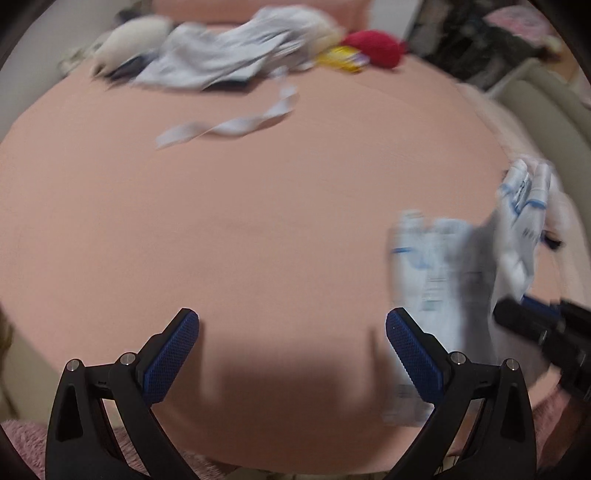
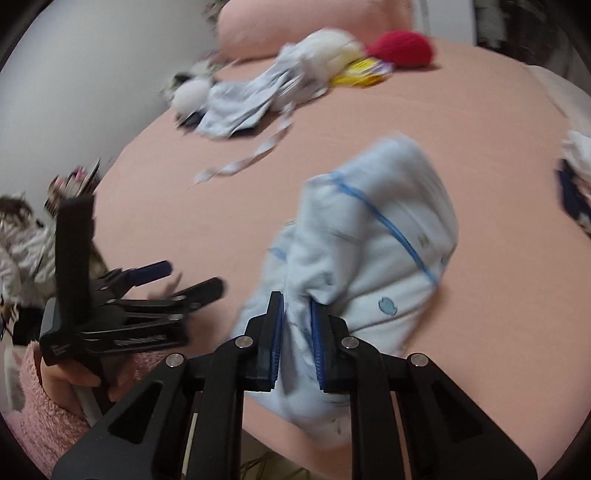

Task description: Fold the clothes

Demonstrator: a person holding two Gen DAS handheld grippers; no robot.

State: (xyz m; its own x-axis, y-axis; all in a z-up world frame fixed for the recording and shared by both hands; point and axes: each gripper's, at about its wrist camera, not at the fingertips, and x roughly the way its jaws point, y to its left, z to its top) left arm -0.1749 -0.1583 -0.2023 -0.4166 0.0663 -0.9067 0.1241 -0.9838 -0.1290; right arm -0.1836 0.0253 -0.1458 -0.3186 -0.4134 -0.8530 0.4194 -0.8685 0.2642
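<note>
Right gripper is clamped on a bunched fold of the pale blue garment, blue pads squeezed in on the fabric from both sides. It's soft cotton-looking stuff with bright blue piping and a little blue print on it, crumpled into a lumpy heap on the near right part of the bed, with the near end gathered up into the jaws. Both views are pretty blurry, so I can't tell what kind of garment it is.

Left gripper is wide apart with nothing between the pads, hanging over bare sheet. The pads have a blue mesh texture, and the frame is matte black plastic with silver pins. In the right wrist view it sits off to the left, held by a hand in a fuzzy pink sleeve.

The salmon pink sheet is smooth and flat, with loads of open space in the middle. The clutter is all along the far edge: a pile of light grey-blue clothes with a long strap trailing toward the centre, white plush things, something yellow, and a red knitted ball-shaped thing. A pink pillow sits beyond that. The bed's near edge curves right under the grippers.
</note>
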